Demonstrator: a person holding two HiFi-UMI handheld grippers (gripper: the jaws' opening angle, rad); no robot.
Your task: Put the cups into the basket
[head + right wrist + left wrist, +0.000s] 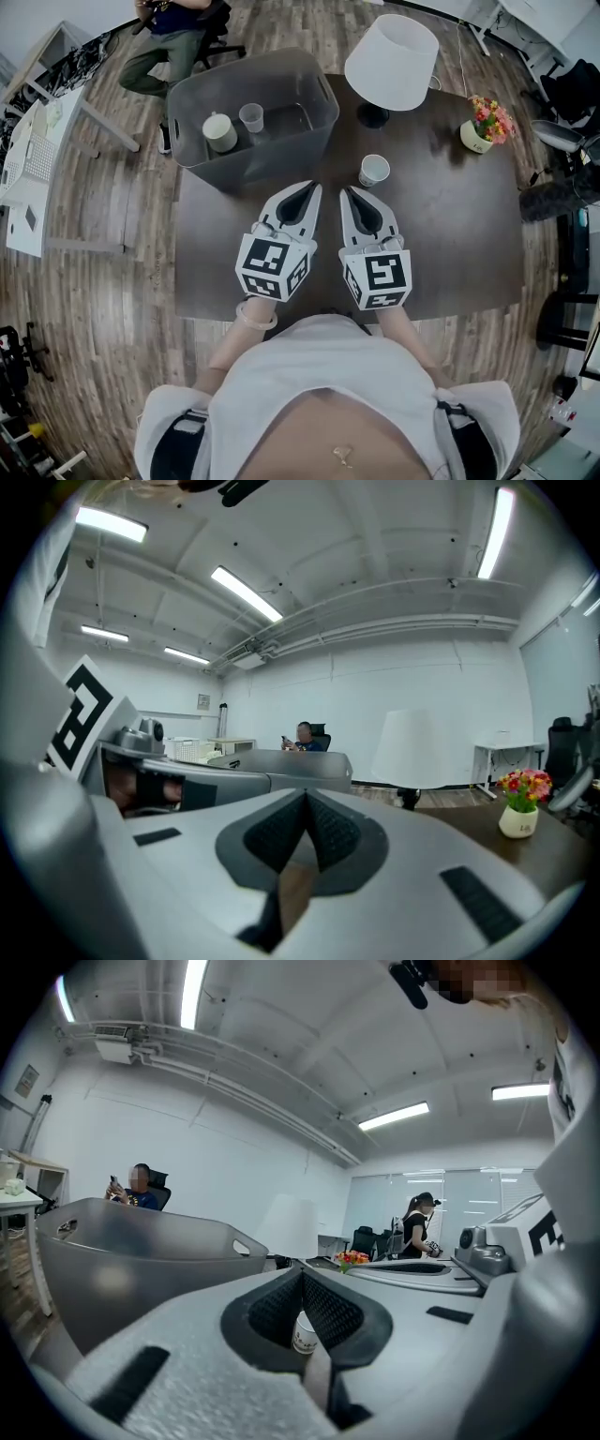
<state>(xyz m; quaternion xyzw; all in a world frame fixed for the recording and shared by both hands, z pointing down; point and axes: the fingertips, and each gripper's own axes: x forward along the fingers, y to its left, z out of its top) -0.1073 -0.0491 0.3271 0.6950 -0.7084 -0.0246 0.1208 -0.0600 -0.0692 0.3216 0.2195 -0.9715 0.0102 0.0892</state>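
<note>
White paper cup (pixel 373 171), the 1 cup not yet stowed, stands upright on the dark brown rectangular wooden table (pixel 450 244) with bare table around it, so it looks easy to reach from the right. The grey translucent plastic basket (pixel 319 98) sits at the table's far left corner, open top up. It already holds a cream-coloured cup (pixel 220 131) and a small clear plastic cup (pixel 251 116), both upright. A white cone-shaded table lamp (pixel 392 61) stands just behind the loose cup. The left gripper (pixel 312 189) and right gripper (pixel 347 193) are held side by side close to the person's body, each with jaws pressed together on nothing, probably resting between picks. A small pale vase of flowers (pixel 480 131) stands far right. Count: 1 table, 1 basket, 1 lamp, 2 grippers, 3 cups, 1 vase.
</note>
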